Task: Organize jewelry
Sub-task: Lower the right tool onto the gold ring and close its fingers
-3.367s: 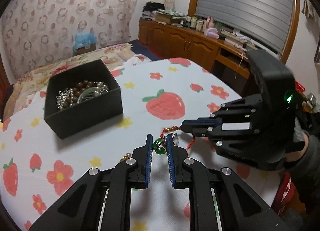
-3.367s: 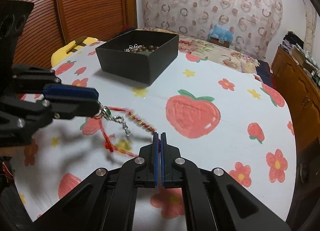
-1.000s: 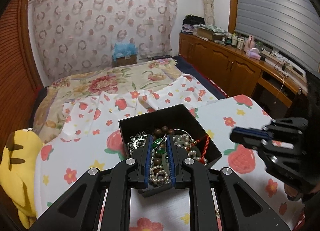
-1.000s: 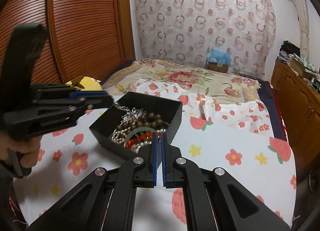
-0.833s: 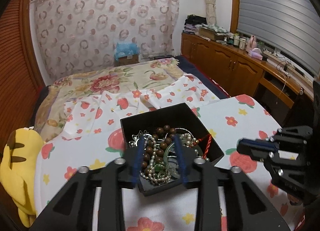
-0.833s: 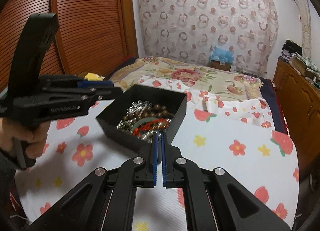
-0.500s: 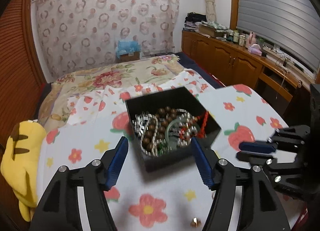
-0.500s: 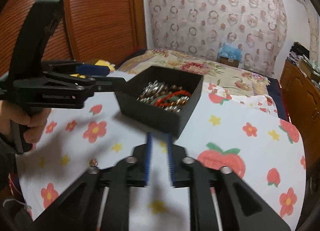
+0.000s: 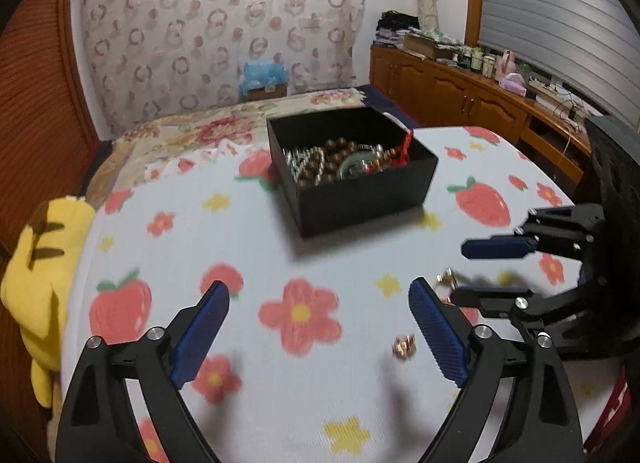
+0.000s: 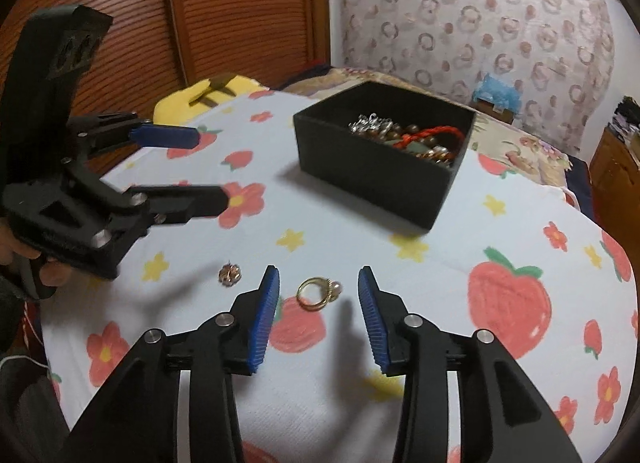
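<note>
A black box [image 9: 360, 199] [image 10: 372, 179] holds beads, chains and a red cord bracelet [image 10: 430, 134]. It stands on the strawberry-print tablecloth [image 9: 240, 247]. A gold ring [image 10: 318, 292] lies on the cloth between the open fingers of my right gripper [image 10: 318, 295]. A small rose-gold earring [image 10: 230, 275] [image 9: 405, 346] lies left of it. My left gripper [image 9: 318, 321] is open and empty above the cloth, and it also shows in the right wrist view [image 10: 208, 167]. The right gripper shows open in the left wrist view [image 9: 460, 275].
A yellow plush toy [image 9: 44, 263] lies at the table's left edge. A bed with a floral cover [image 9: 192, 131] is behind the table. Wooden cabinets [image 9: 460, 99] run along the right wall. A wooden louvred door [image 10: 240, 11] stands on the left.
Both grippers have opened wide and pulled back from the box. The red cord bracelet now lies in the box. The right gripper has come down around the gold ring.
</note>
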Available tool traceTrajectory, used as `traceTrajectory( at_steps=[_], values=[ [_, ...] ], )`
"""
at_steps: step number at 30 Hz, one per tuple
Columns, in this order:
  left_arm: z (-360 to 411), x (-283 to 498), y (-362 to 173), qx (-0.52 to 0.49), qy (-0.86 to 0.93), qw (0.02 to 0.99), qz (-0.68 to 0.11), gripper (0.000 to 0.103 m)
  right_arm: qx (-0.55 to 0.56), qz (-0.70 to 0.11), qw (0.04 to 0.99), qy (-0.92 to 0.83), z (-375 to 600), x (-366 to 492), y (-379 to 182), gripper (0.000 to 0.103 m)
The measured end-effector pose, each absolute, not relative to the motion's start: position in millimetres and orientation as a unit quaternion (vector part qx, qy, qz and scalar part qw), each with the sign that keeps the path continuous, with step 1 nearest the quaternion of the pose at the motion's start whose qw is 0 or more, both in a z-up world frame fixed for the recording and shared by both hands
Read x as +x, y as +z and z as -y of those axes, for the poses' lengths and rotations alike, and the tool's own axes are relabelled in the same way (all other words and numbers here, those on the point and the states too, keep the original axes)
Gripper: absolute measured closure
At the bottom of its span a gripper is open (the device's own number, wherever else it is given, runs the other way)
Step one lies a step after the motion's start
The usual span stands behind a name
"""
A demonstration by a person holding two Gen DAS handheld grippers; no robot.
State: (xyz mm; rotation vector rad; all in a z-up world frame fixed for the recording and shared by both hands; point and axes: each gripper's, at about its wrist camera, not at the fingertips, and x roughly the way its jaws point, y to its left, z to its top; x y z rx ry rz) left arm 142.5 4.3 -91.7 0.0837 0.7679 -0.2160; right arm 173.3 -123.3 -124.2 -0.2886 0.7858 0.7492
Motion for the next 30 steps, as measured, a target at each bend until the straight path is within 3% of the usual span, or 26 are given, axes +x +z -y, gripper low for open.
traceTrajectory(
  at_steps=[11,14,26,27,30],
  values=[
    [-11.4,121.4,-114.0,0.023,-0.111,0.910,-0.398,0.012,-0.183,-0.384,0.838,0.343,107.8,173.4,-132.7,0.060],
    [-7.5,118.9,-116.9,0.029,-0.116,0.908,-0.401,0.012,-0.183,-0.388,0.834,0.345,106.3,175.1,-134.2,0.075],
    [17.8,115.2,-117.2,0.047,-0.150,0.903,-0.399,0.012,-0.150,-0.372,0.853,0.335,131.1,173.2,-119.8,0.075],
    [19.7,114.8,-116.9,0.049,-0.151,0.904,-0.398,0.013,-0.145,-0.370,0.854,0.334,134.7,172.3,-118.5,0.075],
    [26.4,115.4,-116.9,0.052,-0.160,0.900,-0.401,0.032,-0.139,-0.368,0.857,0.332,142.7,169.0,-116.9,0.075]
  ],
)
